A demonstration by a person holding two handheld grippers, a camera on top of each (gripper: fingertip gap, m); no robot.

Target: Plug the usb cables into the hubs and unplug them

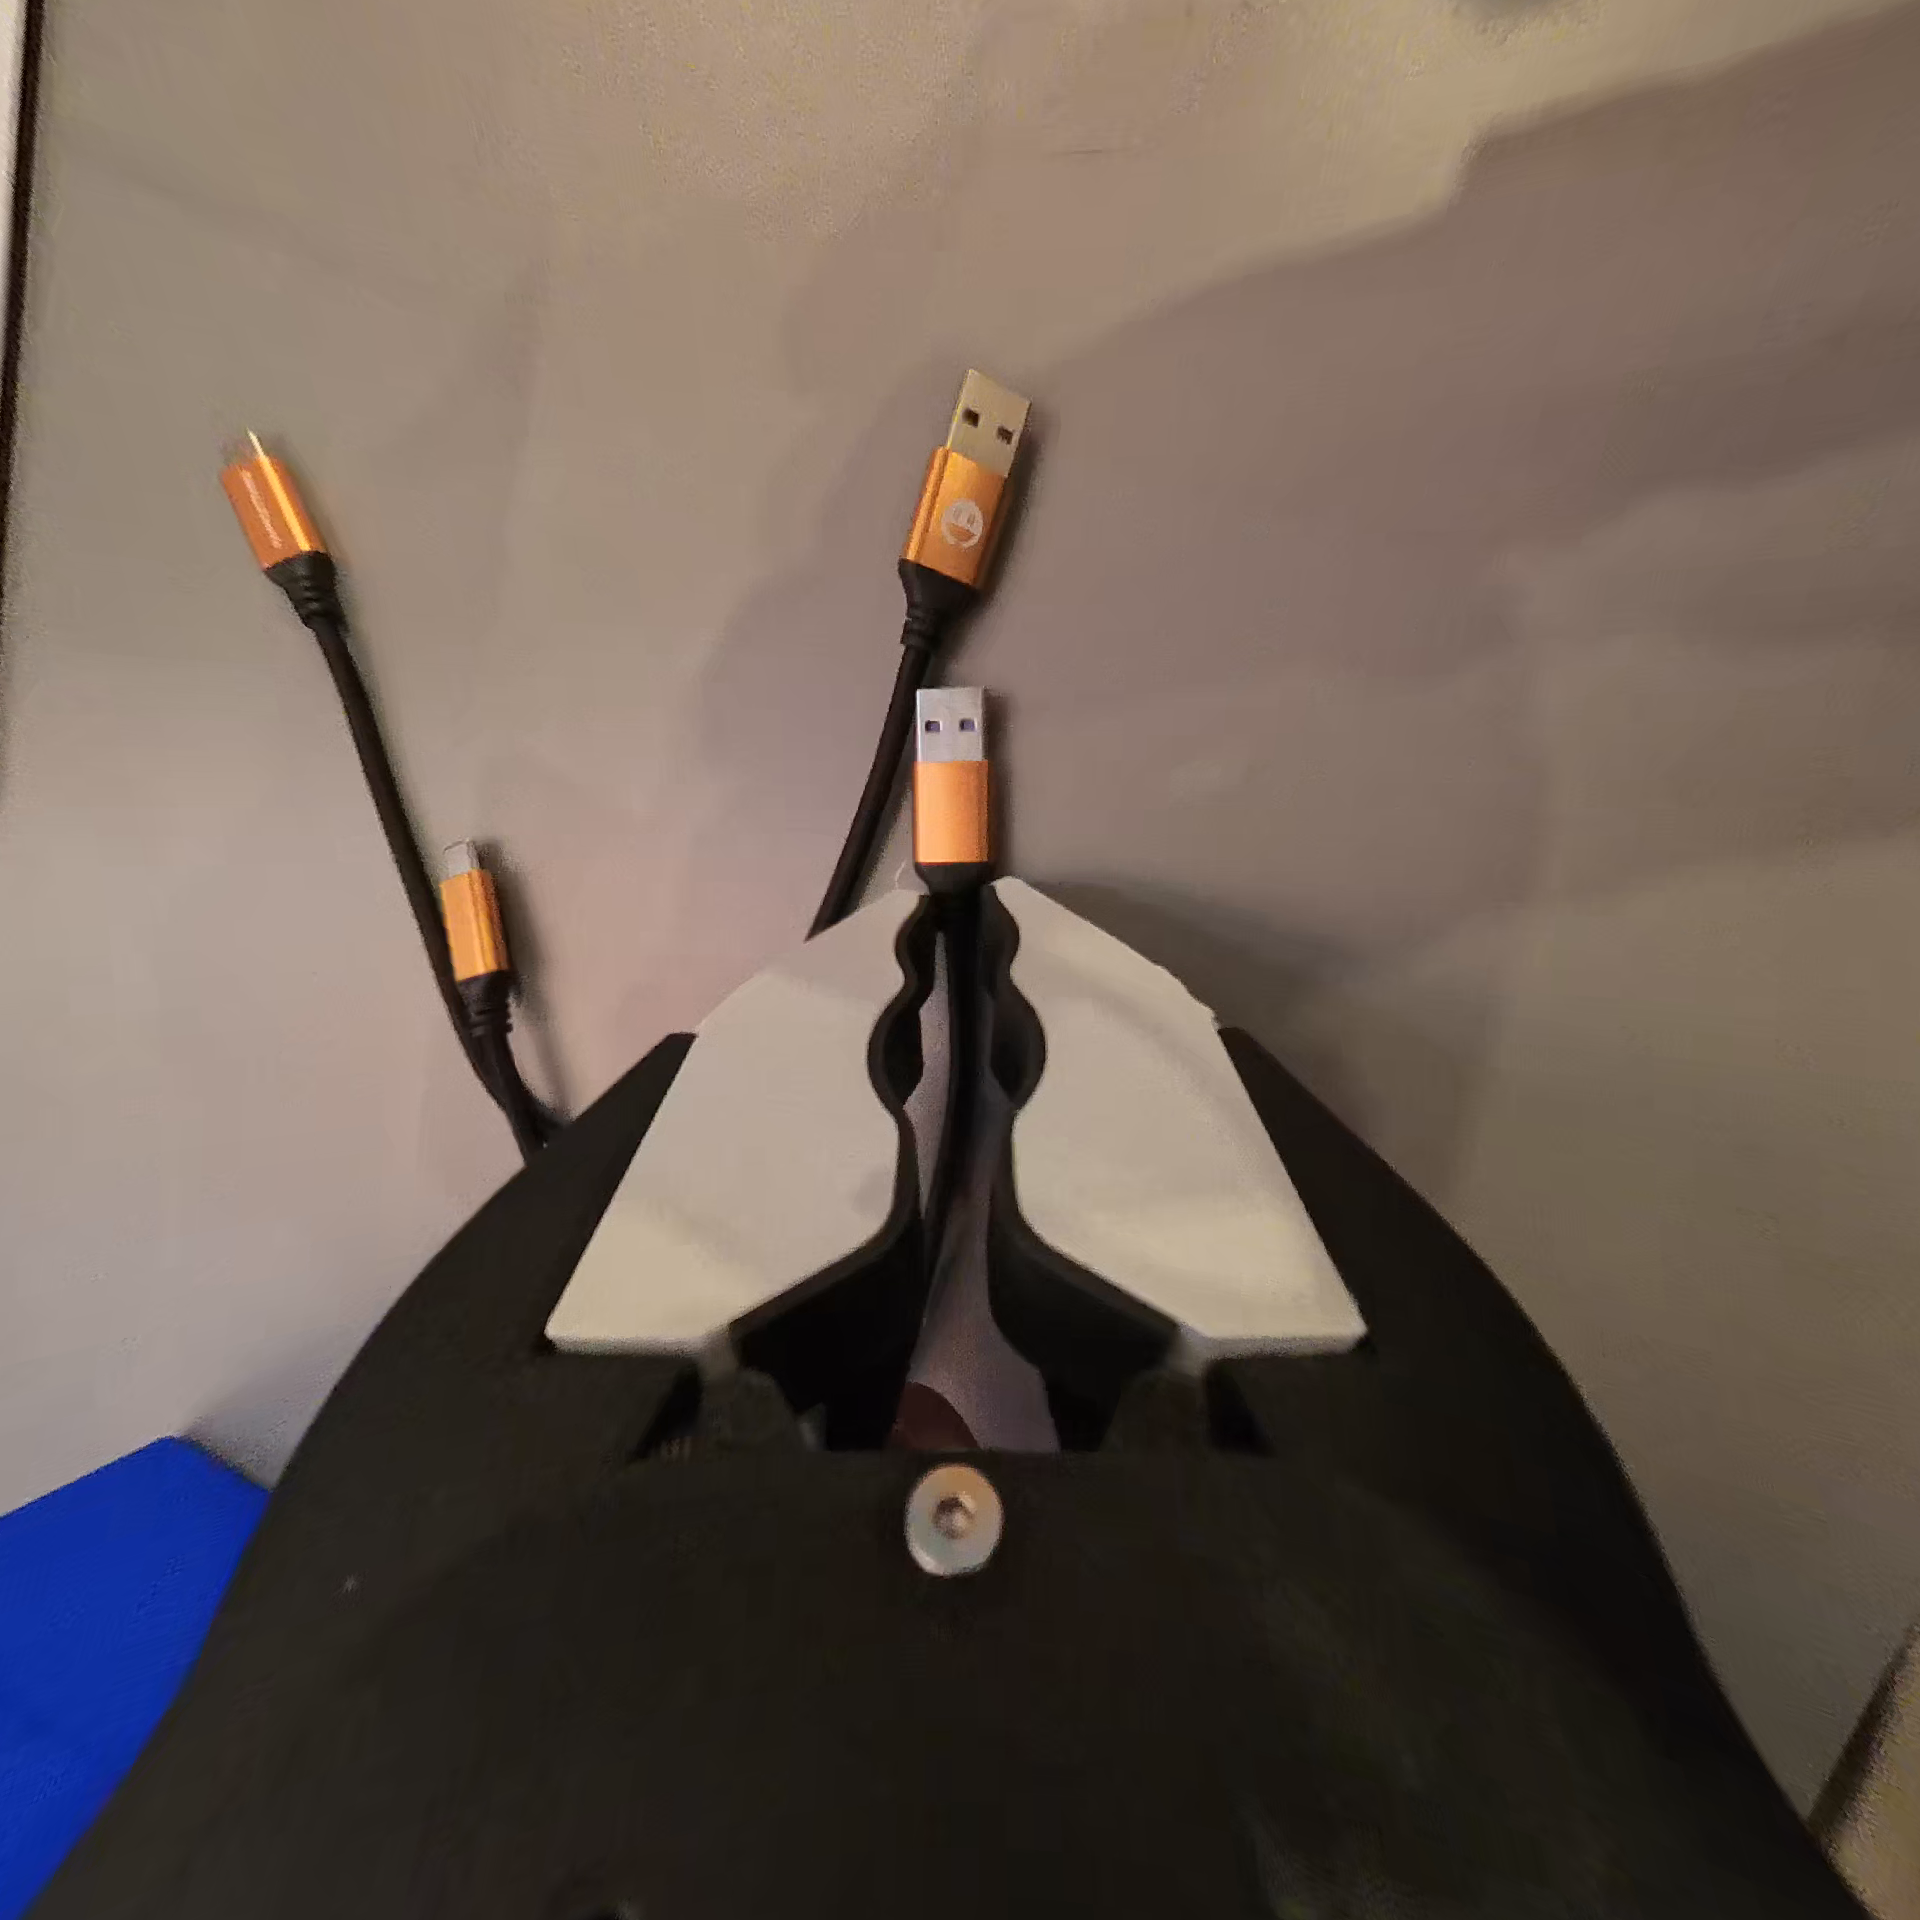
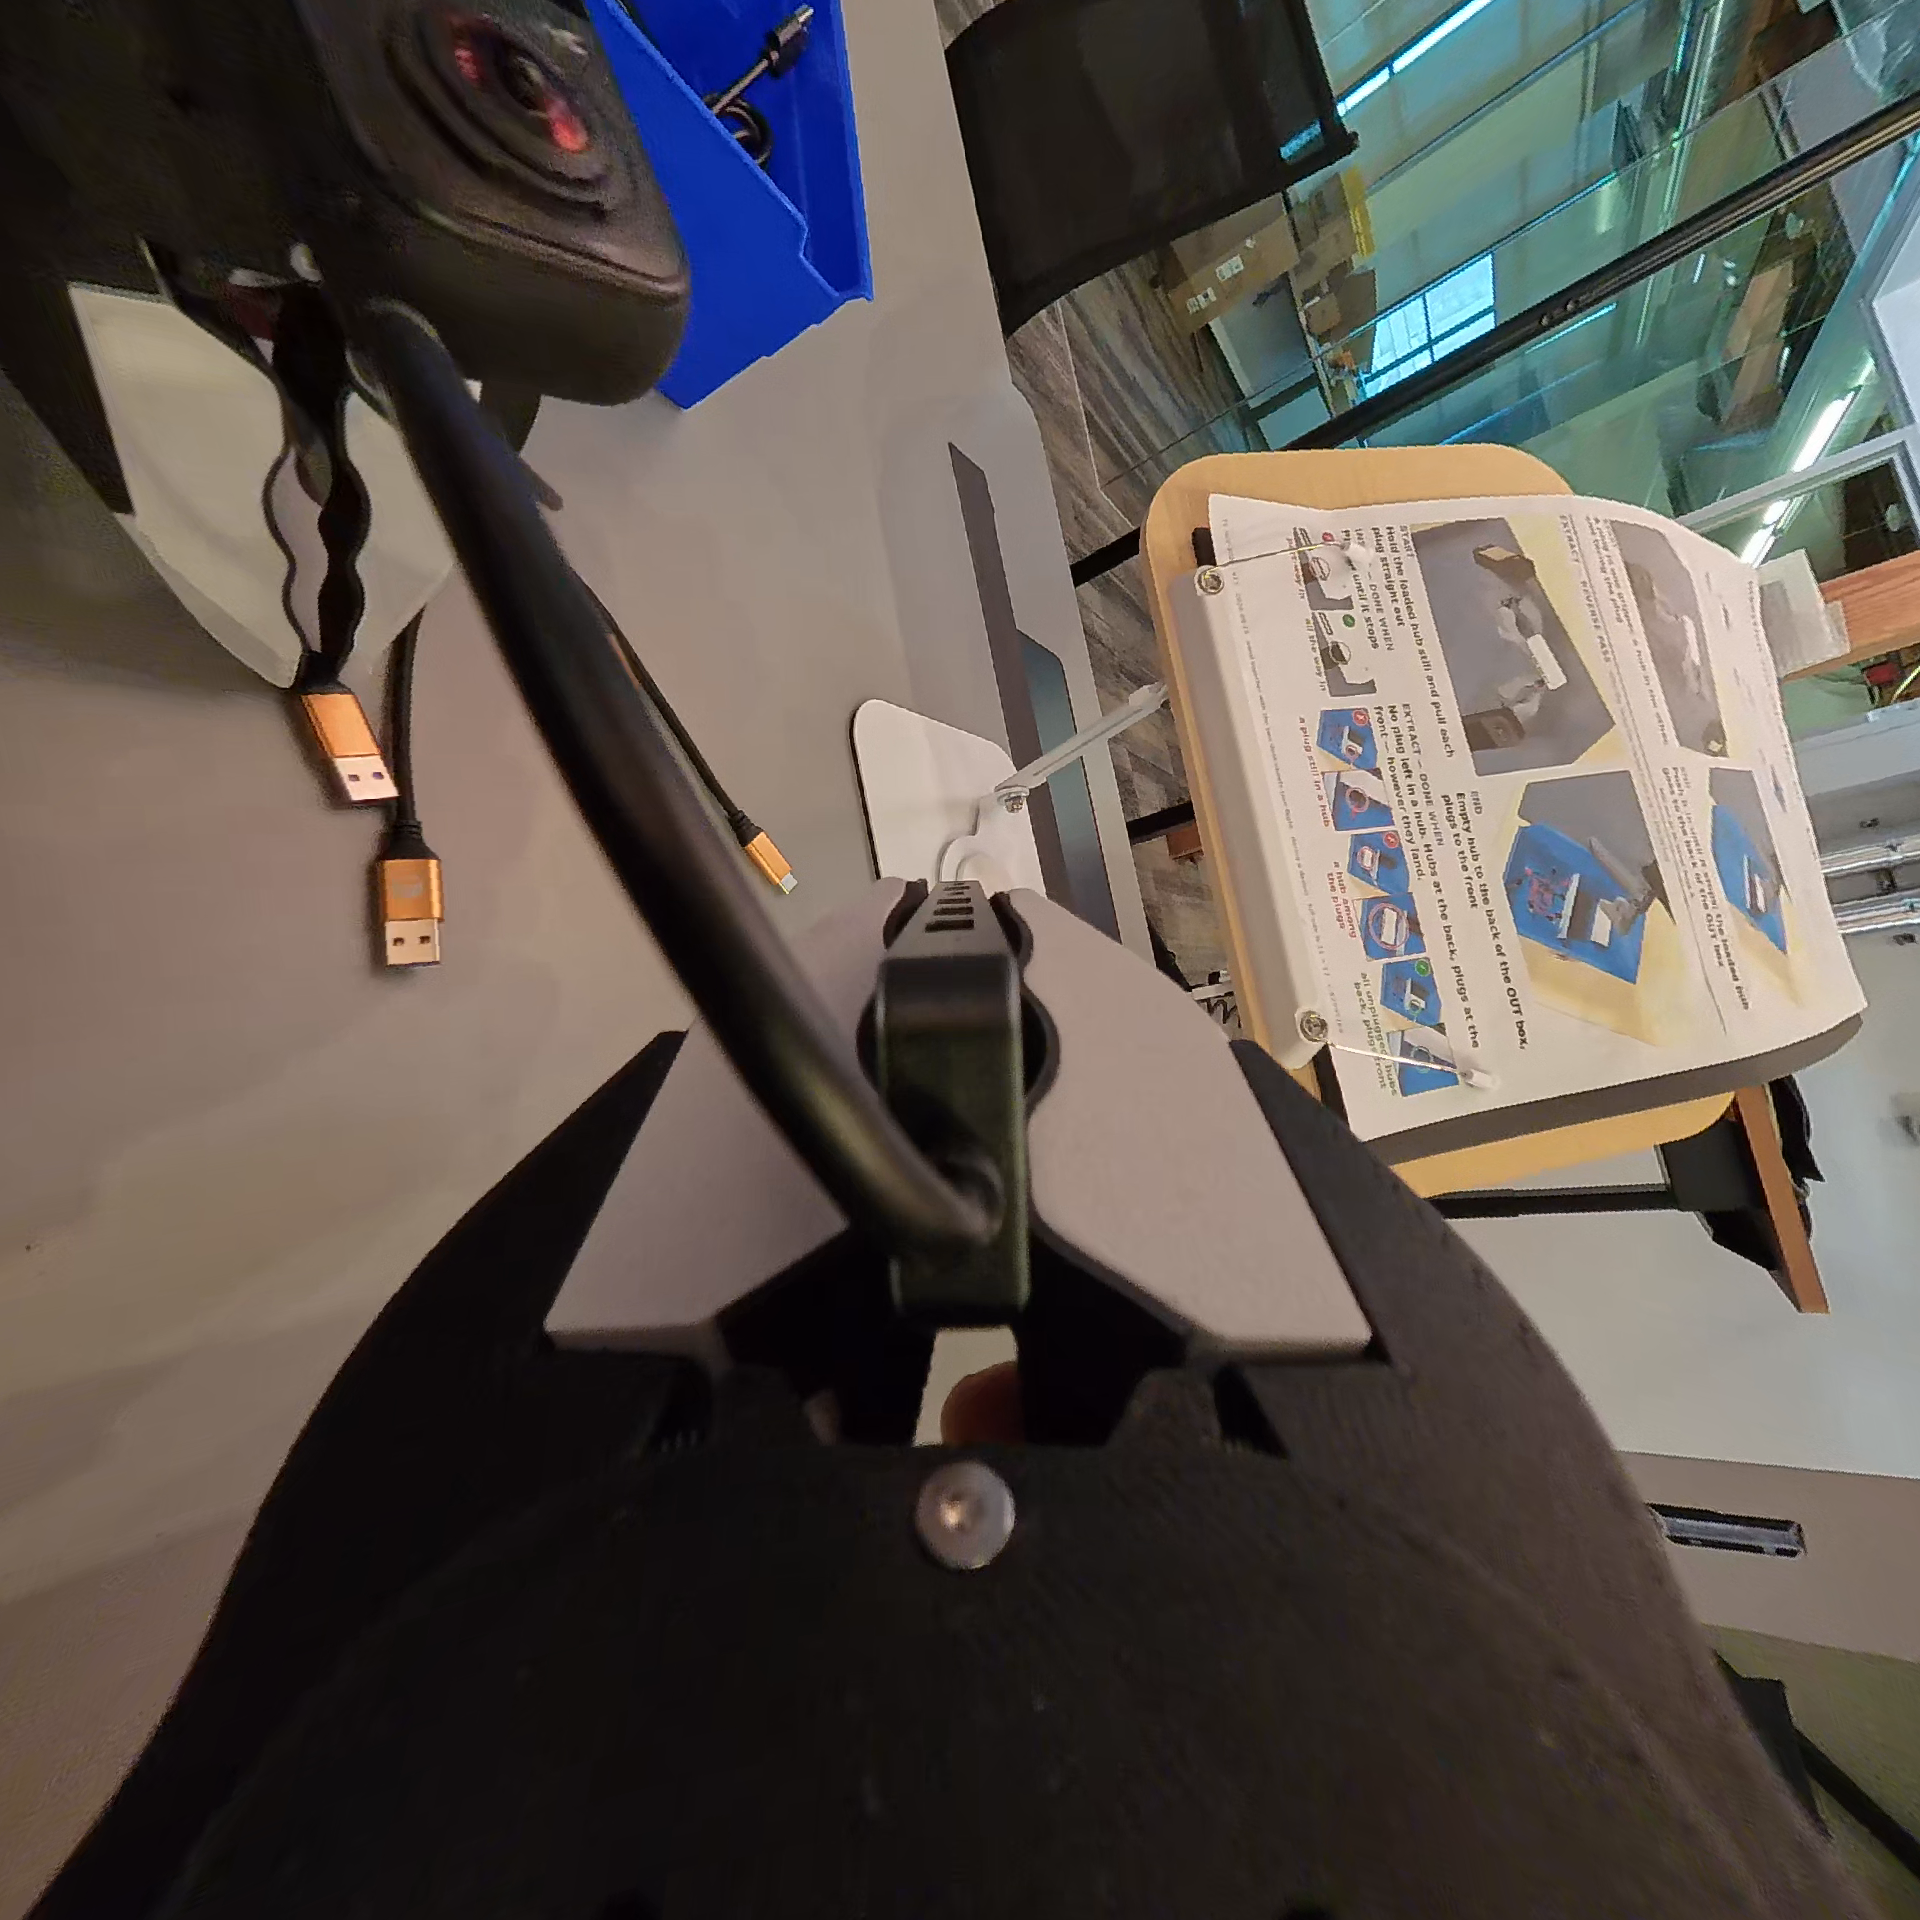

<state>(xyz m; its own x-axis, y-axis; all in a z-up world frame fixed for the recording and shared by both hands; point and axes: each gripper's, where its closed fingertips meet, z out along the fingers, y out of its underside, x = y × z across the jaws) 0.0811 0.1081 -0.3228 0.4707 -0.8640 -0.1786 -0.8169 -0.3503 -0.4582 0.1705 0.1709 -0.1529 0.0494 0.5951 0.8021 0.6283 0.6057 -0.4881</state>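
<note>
My left gripper (image 1: 951, 899) is shut on the black cable just behind an orange USB-A plug (image 1: 951, 800), which sticks out past the fingertips over the grey table. A second, larger orange USB-A plug (image 1: 964, 509) lies just beyond it. Two small orange plugs (image 1: 272, 509) (image 1: 473, 920) lie to the left. My right gripper (image 2: 951, 914) is shut on a black USB hub (image 2: 948, 1081), held on edge with its row of ports facing up; its thick black cable (image 2: 582, 707) arcs off to the upper left. The left gripper (image 2: 322, 665) with its plug (image 2: 348, 748) shows at the upper left.
A blue bin (image 2: 748, 208) holding a cable stands on the grey table (image 2: 208, 1039); its corner shows in the left wrist view (image 1: 94, 1621). A stand with an instruction sheet (image 2: 1558, 800) stands beyond the table edge, and a white pad (image 2: 935, 790) lies near that edge.
</note>
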